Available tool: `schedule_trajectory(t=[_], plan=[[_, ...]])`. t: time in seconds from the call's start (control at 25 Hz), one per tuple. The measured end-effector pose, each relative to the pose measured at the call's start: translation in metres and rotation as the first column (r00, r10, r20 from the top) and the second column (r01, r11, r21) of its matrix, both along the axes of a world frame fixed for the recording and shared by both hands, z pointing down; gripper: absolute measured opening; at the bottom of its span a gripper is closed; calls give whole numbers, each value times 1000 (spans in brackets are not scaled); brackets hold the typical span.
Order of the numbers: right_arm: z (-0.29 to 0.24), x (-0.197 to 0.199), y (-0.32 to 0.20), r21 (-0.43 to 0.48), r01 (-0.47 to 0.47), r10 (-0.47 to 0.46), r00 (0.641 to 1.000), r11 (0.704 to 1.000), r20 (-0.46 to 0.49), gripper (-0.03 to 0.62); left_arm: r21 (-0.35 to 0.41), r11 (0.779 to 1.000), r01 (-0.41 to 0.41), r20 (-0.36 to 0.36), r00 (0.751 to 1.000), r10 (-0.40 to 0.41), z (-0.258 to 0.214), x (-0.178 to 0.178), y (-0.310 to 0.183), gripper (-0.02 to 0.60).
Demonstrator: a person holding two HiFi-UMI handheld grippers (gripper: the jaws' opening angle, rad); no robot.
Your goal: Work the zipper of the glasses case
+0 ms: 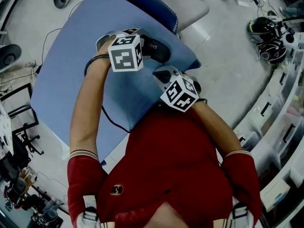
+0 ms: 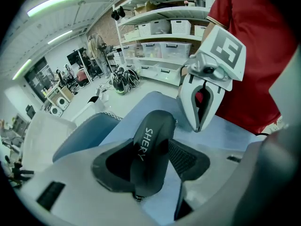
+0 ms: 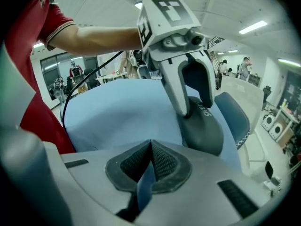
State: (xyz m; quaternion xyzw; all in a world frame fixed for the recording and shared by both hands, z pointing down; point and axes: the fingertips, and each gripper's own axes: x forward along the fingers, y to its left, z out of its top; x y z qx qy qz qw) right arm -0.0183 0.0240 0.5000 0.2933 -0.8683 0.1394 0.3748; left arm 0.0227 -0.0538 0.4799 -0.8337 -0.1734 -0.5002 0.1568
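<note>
So the glasses case (image 1: 156,49) sits on the bench (image 1: 66,75) toward its far edge, caught between the left tongs (image 2: 149,161), which come in from the left. Right tongs (image 3: 150,161) hang just right of the case and nearer the person, not touching it. Chair's (image 1: 147,1) behind the bench, shelves (image 1: 278,122) off right.

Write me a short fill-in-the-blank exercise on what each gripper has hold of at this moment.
1. The left gripper is shut on the glasses ____.
2. The right gripper has its jaws shut, and between them there is ____.
3. The cloth spread under the gripped thing is ____ in colour.
Missing words: case; nothing; blue.
</note>
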Motion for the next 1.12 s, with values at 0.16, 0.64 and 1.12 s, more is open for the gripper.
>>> schedule_trajectory(t=[0.16,0.64,1.12], plan=[[0,-2,5,0,-1,1,1000,1000,25,-2,5,1000,-3,-7,1000,3,-1,-1,1,213],[-29,17,-17,72,-87,74,983,994,170,-2,75,993,94,-134,987,-84,-17,0,-3,213],[-81,21,-48,214,-110,45,956,971,291,-2,21,906,423,-427,823,-375,-72,-15,-9,194]])
